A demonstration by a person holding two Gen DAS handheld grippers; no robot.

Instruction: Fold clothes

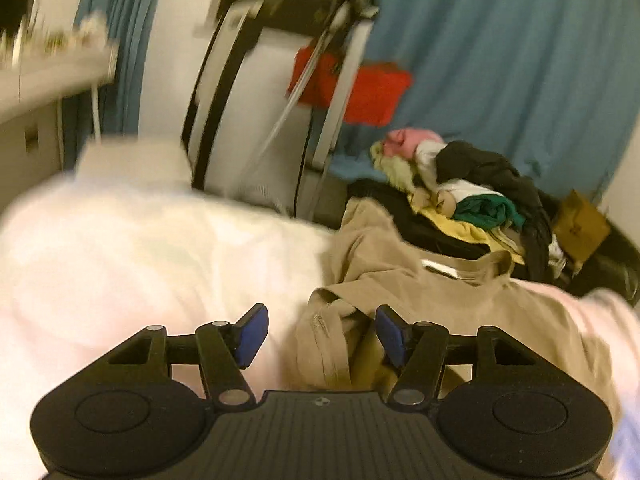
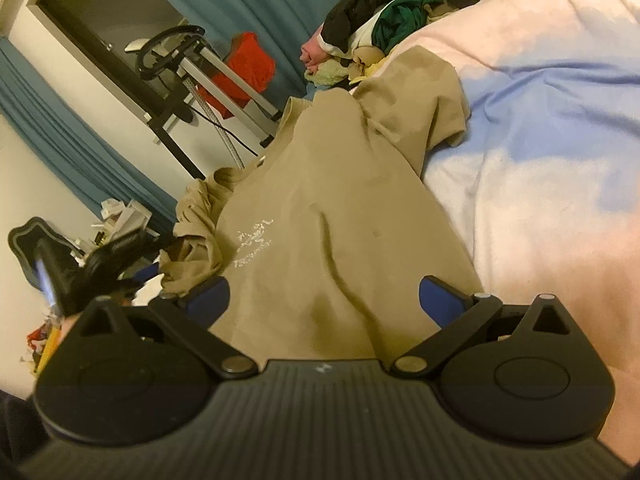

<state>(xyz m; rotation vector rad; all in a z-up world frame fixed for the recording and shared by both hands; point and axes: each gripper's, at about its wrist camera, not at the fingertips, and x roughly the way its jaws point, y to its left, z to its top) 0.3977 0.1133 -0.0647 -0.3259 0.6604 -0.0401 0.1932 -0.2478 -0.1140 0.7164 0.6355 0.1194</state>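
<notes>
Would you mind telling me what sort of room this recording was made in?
Most likely a bedroom: a bed with pale bedding, a pile of unfolded clothes beside the tan shirt, and long blue curtains.

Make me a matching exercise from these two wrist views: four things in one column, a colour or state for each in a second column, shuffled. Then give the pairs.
Things:
1. T-shirt
2. Pile of clothes
3. Curtain
4. Left gripper

Colour or state:
A. Blue, hanging behind the bed
B. Open, holding nothing
C. Tan, spread out and rumpled on the bed
D. Mixed colours, heaped and unfolded

Pairs: 1-C, 2-D, 3-A, 4-B
</notes>
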